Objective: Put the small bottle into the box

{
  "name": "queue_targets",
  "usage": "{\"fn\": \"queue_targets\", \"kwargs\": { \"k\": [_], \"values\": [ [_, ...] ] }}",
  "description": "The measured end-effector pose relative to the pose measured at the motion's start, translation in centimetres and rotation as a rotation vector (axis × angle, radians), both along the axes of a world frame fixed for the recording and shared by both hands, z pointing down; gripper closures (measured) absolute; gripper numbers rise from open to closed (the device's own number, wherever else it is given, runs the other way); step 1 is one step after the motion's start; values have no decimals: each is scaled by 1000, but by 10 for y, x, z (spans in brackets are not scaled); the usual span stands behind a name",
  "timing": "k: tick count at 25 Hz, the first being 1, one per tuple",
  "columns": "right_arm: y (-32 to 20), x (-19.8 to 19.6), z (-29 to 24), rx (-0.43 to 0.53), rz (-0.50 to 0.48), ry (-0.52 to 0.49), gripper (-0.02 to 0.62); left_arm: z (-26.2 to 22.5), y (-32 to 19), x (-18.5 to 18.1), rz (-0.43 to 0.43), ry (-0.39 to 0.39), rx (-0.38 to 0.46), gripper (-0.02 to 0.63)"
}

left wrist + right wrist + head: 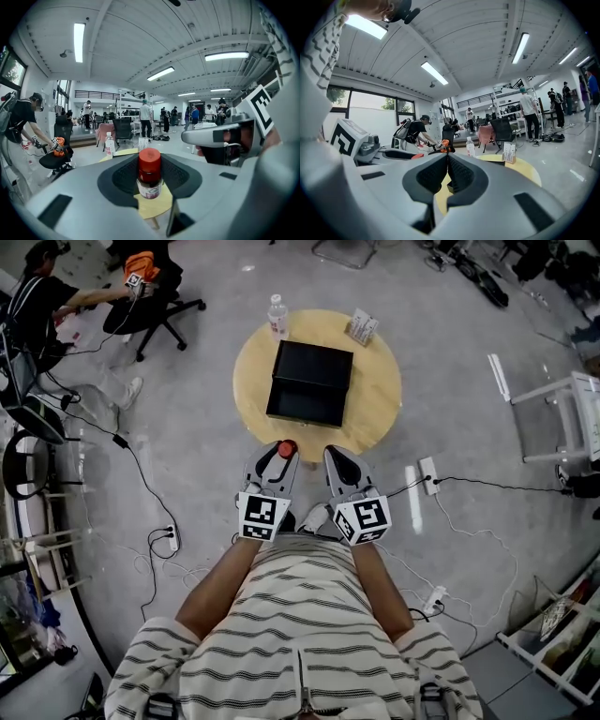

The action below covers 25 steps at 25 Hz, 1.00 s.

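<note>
A small bottle with a red cap (286,448) (150,174) stands upright between the fingers of my left gripper (281,456) (150,165), which is shut on it just short of the near edge of the round wooden table (375,395). On the middle of the table the black box (311,382) lies open. Beside the left one, my right gripper (336,456) (447,161) is shut with nothing in it, its fingertips touching. The bottle's red cap (417,156) also shows at the left of the right gripper view.
A clear water bottle (277,315) stands at the table's far left edge and a small card box (362,327) at its far right. Cables and a power strip (428,474) lie on the floor. A person sits by an office chair (155,306) at the far left.
</note>
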State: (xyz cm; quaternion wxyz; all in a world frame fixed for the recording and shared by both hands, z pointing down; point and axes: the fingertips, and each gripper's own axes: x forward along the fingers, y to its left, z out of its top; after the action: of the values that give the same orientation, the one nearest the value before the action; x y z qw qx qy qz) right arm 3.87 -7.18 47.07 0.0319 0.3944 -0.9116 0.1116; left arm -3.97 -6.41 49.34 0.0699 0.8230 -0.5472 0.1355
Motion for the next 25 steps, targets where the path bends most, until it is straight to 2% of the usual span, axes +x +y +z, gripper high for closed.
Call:
{"fn": "queue_targets", "kwargs": {
  "k": [14, 25],
  "values": [
    [-38, -26, 0, -40, 78, 42, 575, 16, -53, -21, 96, -3, -46, 457],
    [-52, -17, 18, -86, 127, 49, 575, 35, -87, -15, 127, -5, -63, 457]
  ]
}}
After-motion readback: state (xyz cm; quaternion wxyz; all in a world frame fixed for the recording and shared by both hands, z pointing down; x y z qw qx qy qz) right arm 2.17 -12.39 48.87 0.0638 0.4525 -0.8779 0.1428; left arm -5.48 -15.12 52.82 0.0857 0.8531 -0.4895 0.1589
